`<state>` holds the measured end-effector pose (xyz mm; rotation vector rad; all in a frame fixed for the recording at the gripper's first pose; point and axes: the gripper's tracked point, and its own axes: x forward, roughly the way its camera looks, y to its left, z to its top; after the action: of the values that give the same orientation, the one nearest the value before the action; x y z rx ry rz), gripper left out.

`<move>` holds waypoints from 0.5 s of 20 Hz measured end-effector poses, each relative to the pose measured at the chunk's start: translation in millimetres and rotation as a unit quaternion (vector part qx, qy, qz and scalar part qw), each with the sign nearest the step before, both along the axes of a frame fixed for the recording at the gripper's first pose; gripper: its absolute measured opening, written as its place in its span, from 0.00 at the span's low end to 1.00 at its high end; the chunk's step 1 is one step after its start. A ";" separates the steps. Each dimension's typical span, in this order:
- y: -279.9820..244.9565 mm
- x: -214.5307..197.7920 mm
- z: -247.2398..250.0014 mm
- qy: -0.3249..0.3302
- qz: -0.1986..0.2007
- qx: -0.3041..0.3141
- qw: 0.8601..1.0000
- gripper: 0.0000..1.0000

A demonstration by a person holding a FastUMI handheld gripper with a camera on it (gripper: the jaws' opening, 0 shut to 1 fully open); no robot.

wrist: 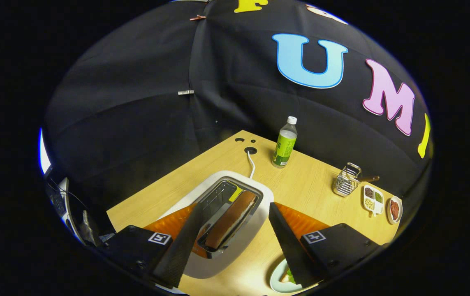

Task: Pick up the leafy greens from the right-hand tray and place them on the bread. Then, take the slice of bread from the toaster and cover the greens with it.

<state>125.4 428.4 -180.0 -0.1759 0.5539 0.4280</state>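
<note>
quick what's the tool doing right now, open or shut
tool: open, holding nothing, fingers spread either side of the toaster slot with the bread slice in it.

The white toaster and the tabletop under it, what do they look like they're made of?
White toaster: likely smooth plastic shell, matte; its slot frame looks like polished metal, since it mirrors light. Pale wood-grain tabletop: probably laminate or veneer, judging by the even streaks. The gripper hangs above the toaster, jaws open either side of the slot.

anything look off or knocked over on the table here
Nothing stands out. The toaster stands upright with the bread slice in its slot, between the open gripper fingers. The bottle and wire basket beyond stand upright.
</note>
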 end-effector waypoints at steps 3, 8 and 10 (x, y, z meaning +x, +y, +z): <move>8.0 4.3 -4.8 0.007 -0.003 0.008 1.000 0.95; 9.6 8.5 -6.9 0.001 -0.007 -0.001 1.000 0.62; 5.9 11.8 -3.8 -0.004 -0.022 0.001 1.000 0.42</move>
<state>137.2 434.3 -183.8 -0.1637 0.5482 0.3846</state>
